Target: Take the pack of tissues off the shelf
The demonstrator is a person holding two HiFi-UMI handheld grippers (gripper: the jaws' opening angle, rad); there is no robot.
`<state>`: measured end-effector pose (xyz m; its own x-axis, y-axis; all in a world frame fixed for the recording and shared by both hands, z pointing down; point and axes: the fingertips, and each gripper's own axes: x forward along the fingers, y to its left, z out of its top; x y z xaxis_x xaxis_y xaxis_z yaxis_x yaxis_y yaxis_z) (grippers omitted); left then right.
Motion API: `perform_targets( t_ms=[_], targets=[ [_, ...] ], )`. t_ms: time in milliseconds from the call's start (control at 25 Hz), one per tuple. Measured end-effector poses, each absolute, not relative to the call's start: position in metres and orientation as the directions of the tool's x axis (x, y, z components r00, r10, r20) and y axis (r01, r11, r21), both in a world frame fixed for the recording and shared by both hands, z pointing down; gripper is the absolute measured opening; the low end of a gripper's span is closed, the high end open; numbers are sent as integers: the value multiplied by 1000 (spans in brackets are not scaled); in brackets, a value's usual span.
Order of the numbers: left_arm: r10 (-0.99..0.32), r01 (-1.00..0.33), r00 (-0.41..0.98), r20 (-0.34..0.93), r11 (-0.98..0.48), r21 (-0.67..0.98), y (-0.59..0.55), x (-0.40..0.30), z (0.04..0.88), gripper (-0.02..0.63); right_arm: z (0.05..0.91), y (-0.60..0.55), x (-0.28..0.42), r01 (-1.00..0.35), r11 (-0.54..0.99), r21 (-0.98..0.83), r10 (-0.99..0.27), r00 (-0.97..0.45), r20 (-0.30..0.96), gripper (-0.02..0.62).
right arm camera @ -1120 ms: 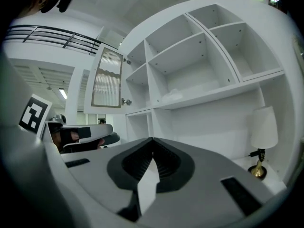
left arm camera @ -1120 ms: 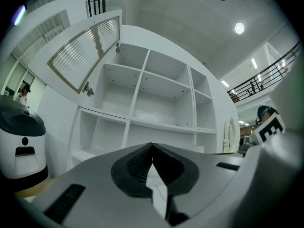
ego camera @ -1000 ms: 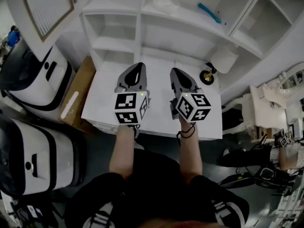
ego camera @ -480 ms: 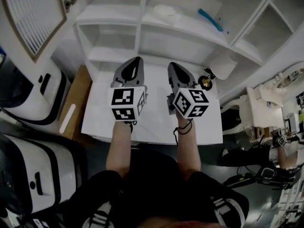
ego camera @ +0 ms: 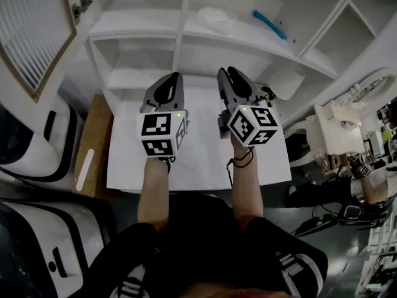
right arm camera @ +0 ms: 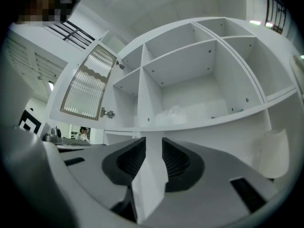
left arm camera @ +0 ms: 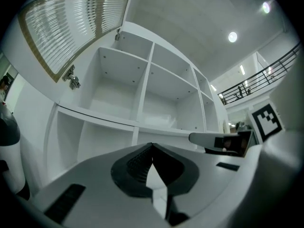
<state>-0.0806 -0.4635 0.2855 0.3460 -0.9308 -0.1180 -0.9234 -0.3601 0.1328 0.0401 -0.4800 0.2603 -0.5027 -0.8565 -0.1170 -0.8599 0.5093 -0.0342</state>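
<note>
The empty right tongs [ego camera: 231, 74], now opening (left tongs [ego camera: 175, 79] closed, empty), should widen fully before reaching the pack of tissues [ego camera: 217, 18].

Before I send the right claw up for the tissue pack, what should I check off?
1. Tissue pack in sight on the shelf: ok.
2. Right claw opening, nothing between its jaws: ok.
3. Left claw shut, empty, off to the side: ok.
4. Right claw at the pack: not ok, well short and below it.
5. Teal item apart from the pack: ok.
6. Opening wide enough for the pack: cannot tell.
</note>
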Motion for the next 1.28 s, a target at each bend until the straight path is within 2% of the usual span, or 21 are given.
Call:
perform_targets(
  t_ms=[240,560,760,1280],
  targets=[
    [-921,-909,369,-128,-386,159,-467,-81,288,12,228,-493,41,-882,471,35,-871,-471,-142,109],
    [-910,-893,393,-128,-411,182,-469,-88,292,12,186,-520,44,-901,429,68,-886,-434,-162,146],
    [-927,-907,350,-138,-372,196,-476,-108,289,12,178,-544,40,-914,392,101,-908,-403,-114,187],
    [-921,-897,368,-127,-388,214,-491,-104,296,12,189,-589,45,-941,327,84,-942,-332,-46,198]
  ],
)
